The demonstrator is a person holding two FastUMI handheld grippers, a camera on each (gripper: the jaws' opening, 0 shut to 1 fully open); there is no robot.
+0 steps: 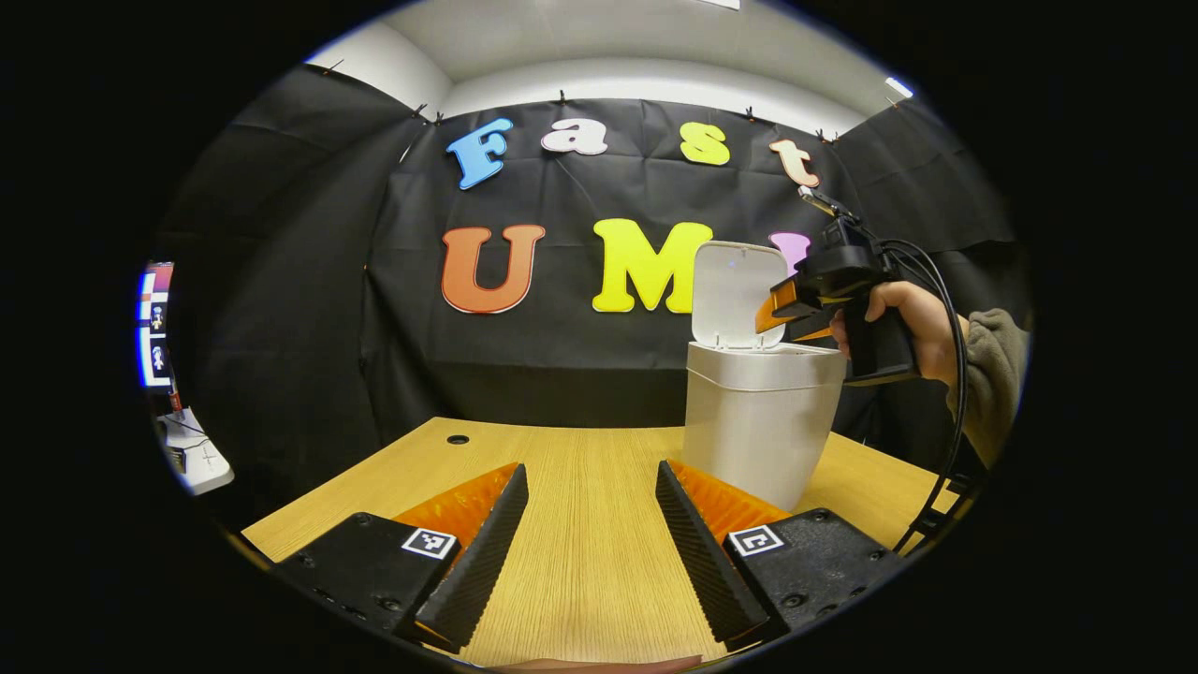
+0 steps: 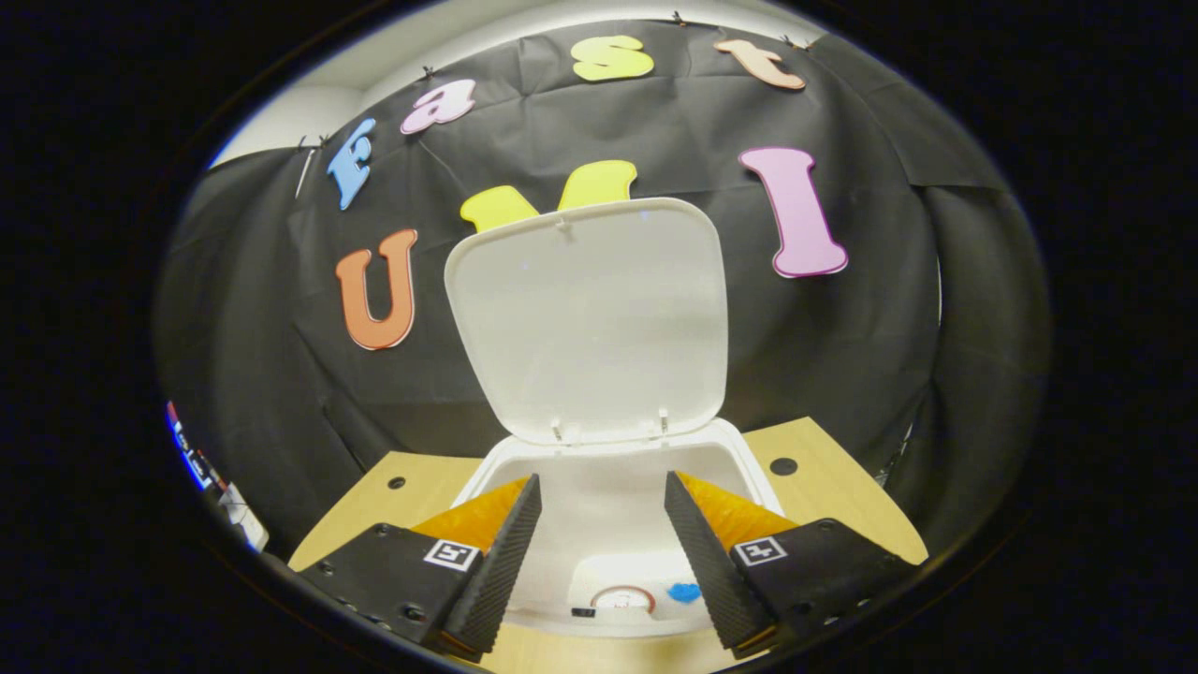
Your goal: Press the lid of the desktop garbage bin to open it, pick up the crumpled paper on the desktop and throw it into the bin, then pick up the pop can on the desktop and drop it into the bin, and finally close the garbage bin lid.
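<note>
Black cloth backs a wooden desk [image 1: 580, 487], where the bin [image 1: 763, 421] stands upright at the right, its long axis vertical and its lid [image 1: 735, 295] swung up, mouth facing upward. The right gripper [image 2: 599, 548] hangs just above that mouth, jaws wide and empty; something round lies inside, likely the can. Dropping looks done, so closing remains: press the lid down. The left gripper [image 1: 590, 543] waits low over the desk, jaws wide, empty.

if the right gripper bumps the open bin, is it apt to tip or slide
Probably slides or tips fairly easily: the bin looks like thin plastic, tall and narrowing toward its base. Its raised lid puts weight high at the back. The wood table looks smooth, giving little grip.
</note>
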